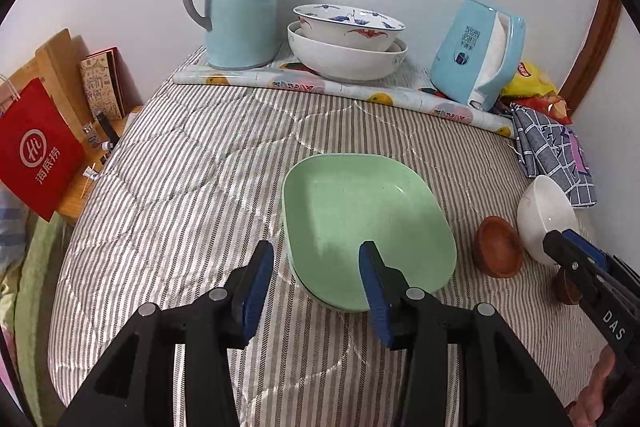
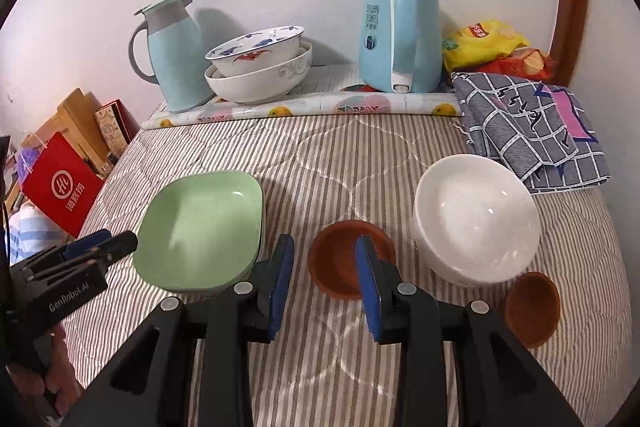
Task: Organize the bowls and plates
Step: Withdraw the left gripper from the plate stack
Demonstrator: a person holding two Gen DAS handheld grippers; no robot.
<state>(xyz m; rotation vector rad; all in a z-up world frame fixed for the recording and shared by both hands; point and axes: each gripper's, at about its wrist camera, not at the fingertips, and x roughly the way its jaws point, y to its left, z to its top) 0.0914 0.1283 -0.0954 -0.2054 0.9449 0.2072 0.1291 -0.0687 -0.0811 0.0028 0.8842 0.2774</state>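
Both hand-held grippers are spread and hold nothing. The left hand-held gripper [image 1: 316, 267] hangs over the green plate's [image 1: 360, 219] near edge; the right hand-held gripper [image 2: 324, 263] over the brown dish [image 2: 340, 259]. A pinch could slip on the soft bed [image 2: 320, 155].

"DAS" on right gripper [image 1: 576, 255]; "GenRobot.AI" on left gripper [image 2: 100, 247]; kettle [image 2: 396, 31] label unreadable.

Striped quilted bed [image 2: 340, 155], green plates [image 2: 200, 231], white bowl [image 2: 476, 219], two brown saucers [image 2: 340, 263], checked cloth [image 2: 528, 131]
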